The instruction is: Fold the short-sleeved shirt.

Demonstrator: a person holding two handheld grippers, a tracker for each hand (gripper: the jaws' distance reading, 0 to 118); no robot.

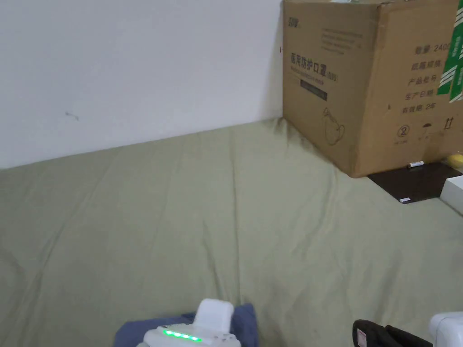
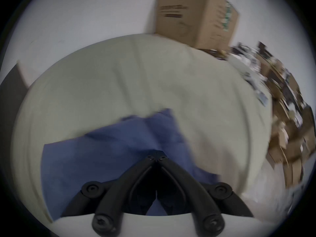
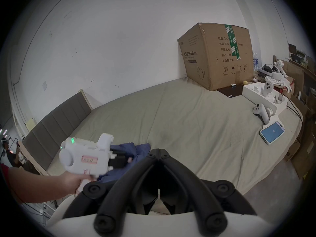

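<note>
A blue short-sleeved shirt lies bunched on the olive bed sheet near the front edge. In the left gripper view, the left gripper has its jaws closed together at the tips, with the shirt's fabric creasing up to them. The picture is blurred. From the head view I see its white body with green lights, left gripper, over the shirt. In the right gripper view a hand holds it, left gripper, against the shirt. The right gripper is shut with nothing in it, to the right of the shirt, and appears as the right gripper at the bottom.
A big cardboard box stands at the far right against the white wall. Beside it are a dark mat, a white tray, a white controller and a phone. A grey headboard borders the bed's left end.
</note>
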